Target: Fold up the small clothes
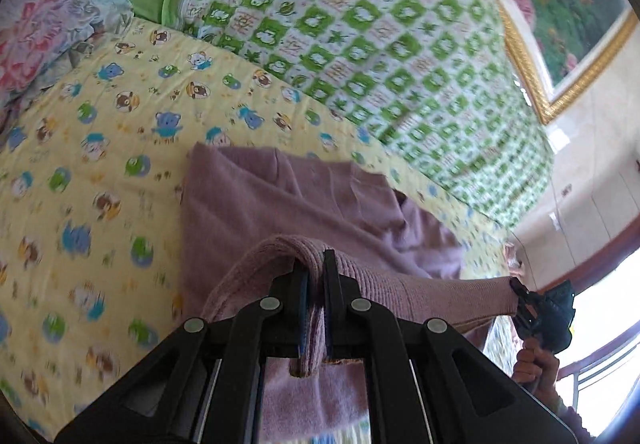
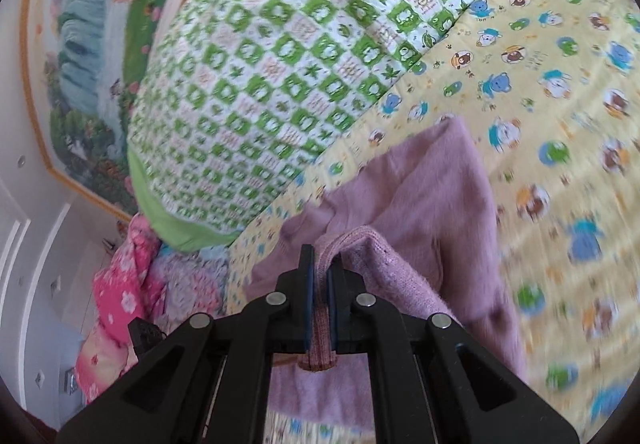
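A small mauve knit garment (image 1: 288,203) hangs over the yellow cartoon-print bed sheet (image 1: 100,131), its lower part trailing onto the sheet. My left gripper (image 1: 316,264) is shut on the garment's ribbed hem, which folds over the fingertips. The same hem stretches right to my right gripper (image 1: 520,290), held in a person's hand (image 1: 534,362). In the right wrist view, my right gripper (image 2: 318,260) is shut on the ribbed edge of the mauve garment (image 2: 432,195), which drapes ahead and to the right over the sheet (image 2: 560,91).
A green-and-white checked quilt (image 1: 380,35) is piled at the back of the bed (image 2: 280,75). Floral bedding (image 1: 48,27) lies at the left, pink floral bedding (image 2: 120,284) off the bed's end. A gold-framed picture (image 1: 560,3) hangs on the wall.
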The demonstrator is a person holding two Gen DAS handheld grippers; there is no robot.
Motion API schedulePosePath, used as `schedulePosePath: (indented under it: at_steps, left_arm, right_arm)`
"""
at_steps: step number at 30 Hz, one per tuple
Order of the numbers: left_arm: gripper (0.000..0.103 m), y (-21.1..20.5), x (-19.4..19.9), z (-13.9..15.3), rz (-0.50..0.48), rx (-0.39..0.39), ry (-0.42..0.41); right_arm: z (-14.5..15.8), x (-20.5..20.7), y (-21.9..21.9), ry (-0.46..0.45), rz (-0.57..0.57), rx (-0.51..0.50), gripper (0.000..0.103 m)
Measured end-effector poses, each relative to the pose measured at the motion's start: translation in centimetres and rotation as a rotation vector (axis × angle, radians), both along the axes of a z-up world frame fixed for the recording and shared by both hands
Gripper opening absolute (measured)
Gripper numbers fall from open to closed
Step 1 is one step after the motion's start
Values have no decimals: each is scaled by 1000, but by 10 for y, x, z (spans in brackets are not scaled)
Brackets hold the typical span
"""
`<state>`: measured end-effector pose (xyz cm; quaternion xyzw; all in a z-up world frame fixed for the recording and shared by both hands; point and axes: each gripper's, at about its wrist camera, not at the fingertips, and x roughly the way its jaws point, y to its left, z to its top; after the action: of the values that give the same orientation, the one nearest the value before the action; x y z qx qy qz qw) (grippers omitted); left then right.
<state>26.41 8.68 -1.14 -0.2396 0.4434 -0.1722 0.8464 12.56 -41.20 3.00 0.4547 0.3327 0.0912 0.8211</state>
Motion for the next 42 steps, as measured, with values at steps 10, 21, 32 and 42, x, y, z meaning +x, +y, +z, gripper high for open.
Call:
schedulePosePath:
  at_steps: [10, 21, 32, 42]
  left_arm:
    - [4, -5, 78, -30, 48, -1, 31]
    - [4, -14, 134, -69, 69, 37, 94]
    - [14, -13, 139, -76, 60, 26, 129]
    - [56, 3, 108, -25, 119, 107, 43]
  right_arm:
    - [-41, 70, -19, 62, 0, 11, 7]
    - [-87, 116, -31, 161, -28, 20, 8]
    - [-73, 117, -40, 165, -103, 27, 50]
    - [-34, 95, -22, 107, -47, -65, 50]
